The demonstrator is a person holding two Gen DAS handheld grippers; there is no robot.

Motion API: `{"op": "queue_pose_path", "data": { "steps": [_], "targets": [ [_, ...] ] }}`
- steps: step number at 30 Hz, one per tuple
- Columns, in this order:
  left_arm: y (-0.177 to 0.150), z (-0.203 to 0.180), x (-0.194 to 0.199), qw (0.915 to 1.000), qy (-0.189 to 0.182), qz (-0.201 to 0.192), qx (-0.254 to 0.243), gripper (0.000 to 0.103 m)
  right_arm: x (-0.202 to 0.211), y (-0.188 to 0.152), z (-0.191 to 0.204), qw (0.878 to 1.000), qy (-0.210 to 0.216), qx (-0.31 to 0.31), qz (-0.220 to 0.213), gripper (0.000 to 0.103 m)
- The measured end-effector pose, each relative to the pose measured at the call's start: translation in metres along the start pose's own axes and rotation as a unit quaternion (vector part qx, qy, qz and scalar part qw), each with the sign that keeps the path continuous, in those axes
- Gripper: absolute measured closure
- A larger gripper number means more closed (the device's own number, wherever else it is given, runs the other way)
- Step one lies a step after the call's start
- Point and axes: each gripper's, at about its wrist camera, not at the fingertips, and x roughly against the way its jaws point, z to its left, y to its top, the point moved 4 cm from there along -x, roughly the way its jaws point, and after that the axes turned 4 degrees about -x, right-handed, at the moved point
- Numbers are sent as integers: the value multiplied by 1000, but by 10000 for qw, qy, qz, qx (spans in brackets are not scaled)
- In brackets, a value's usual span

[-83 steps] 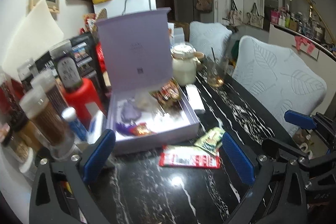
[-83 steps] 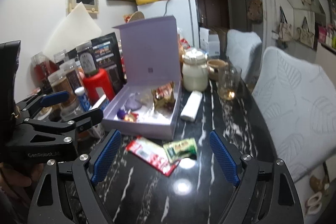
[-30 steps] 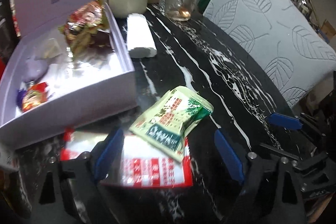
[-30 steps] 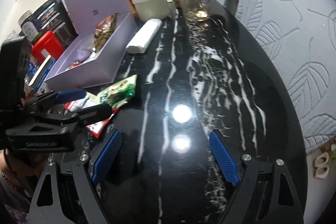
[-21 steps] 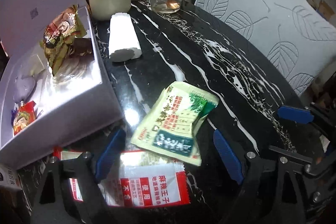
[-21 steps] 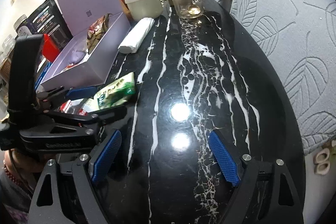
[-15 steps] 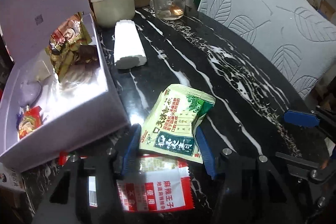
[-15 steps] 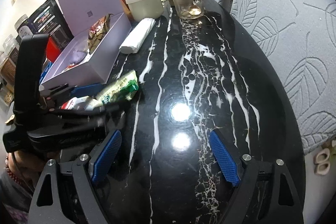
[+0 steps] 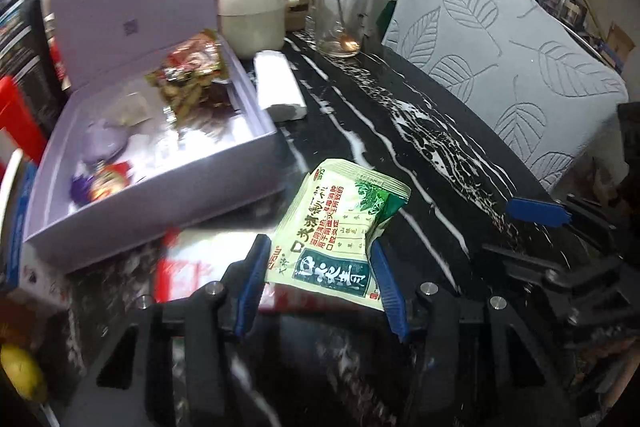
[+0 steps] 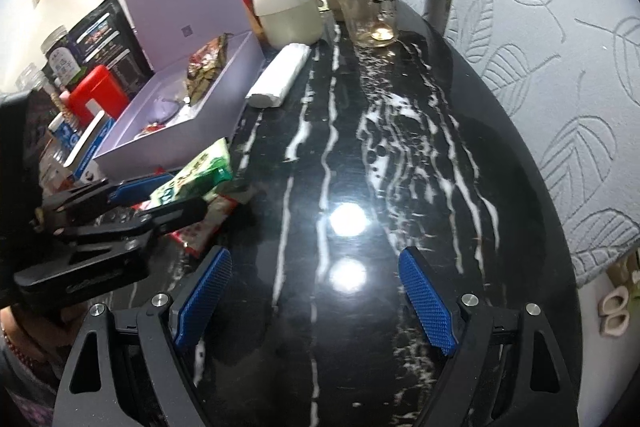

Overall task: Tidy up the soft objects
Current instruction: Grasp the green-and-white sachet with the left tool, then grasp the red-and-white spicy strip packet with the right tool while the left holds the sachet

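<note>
Green snack packet at lower centre bearing Chinese characters, small QR code on lilac box lid upper left

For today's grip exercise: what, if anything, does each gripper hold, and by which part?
The left gripper pinches the green snack packet across its near, lower end, one pad on each side edge. The right gripper is open and holds nothing.

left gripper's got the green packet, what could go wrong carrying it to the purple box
The left gripper pinches only the lower end of the green packet, so the limp upper part could sag or slip free. The purple box has a raised front wall; a low carry may snag the packet on it. The red packet lies directly under the gripper and might get dragged along.
</note>
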Motion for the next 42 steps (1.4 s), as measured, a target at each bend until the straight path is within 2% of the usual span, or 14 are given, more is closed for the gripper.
{"op": "queue_pose_path", "data": {
  "steps": [8, 17, 21, 29, 31, 32, 36, 39, 42],
  "targets": [
    [-32, 47, 27, 9974, 496, 9, 523, 52, -24, -1, 48, 9974, 365, 598, 173, 16],
    [-63, 96, 45, 9899, 887, 88, 1106, 52, -69, 5, 102, 9860, 612, 1468, 491, 16],
    [-68, 103, 46, 9885, 876, 119, 1229, 52, -87, 9, 116, 9780, 498, 1897, 704, 16],
    [-71, 103, 39, 9887, 740, 225, 1281, 52, -103, 17, 131, 9646, 562, 2455, 783, 15],
    [-72, 104, 37, 9886, 710, 264, 1305, 52, -103, 16, 133, 9634, 575, 2505, 766, 23],
    [-72, 105, 35, 9885, 708, 290, 1307, 52, -100, 15, 135, 9616, 615, 2568, 748, 33],
    [-76, 107, 30, 9879, 641, 383, 1360, 52, -93, 9, 135, 9606, 647, 2582, 801, 45],
    [-77, 105, 30, 9890, 686, 375, 1256, 52, -85, 2, 130, 9625, 629, 2511, 808, 50],
    [-77, 102, 28, 9908, 732, 407, 1062, 52, -75, -7, 124, 9654, 607, 2406, 807, 51]
  ]
}}
